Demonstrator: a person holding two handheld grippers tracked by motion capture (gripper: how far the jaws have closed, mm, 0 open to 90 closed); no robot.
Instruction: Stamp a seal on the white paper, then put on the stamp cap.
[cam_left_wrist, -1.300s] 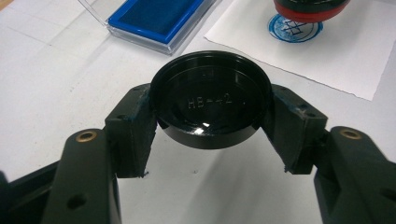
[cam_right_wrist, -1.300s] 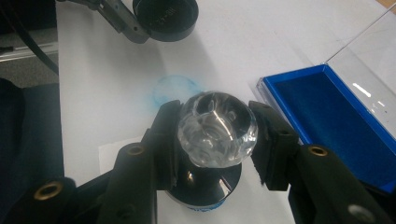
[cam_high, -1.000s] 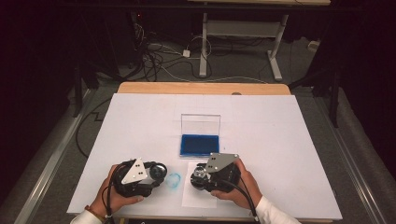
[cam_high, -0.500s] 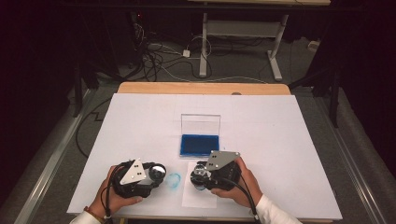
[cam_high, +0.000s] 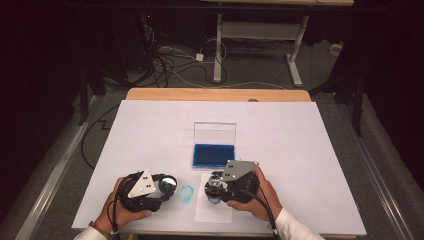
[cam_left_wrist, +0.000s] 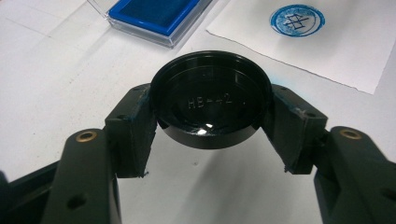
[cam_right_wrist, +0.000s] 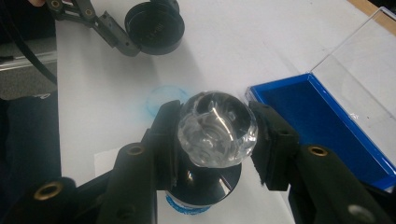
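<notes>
the jaws of the right gripper (cam_right_wrist: 212, 135) are clamped on the clear knob of a round stamp (cam_right_wrist: 215, 128), pressing it upright onto a paper sheet (cam_high: 215, 212) near the worktop's (cam_high: 300, 130) front edge, blue ink showing beneath its base. the left gripper (cam_left_wrist: 211, 105) has its jaws closed on the stamp's black cap (cam_left_wrist: 211, 98), held just above the worktop beside a faint blue ring (cam_high: 186, 193). i judge inking done at the open ink pad (cam_high: 214, 155) and an impression underway; lifting and recapping remain.

Black round cap (cam_left_wrist: 211, 99): raised lettering, roughly "HB-42", partly unclear.
</notes>
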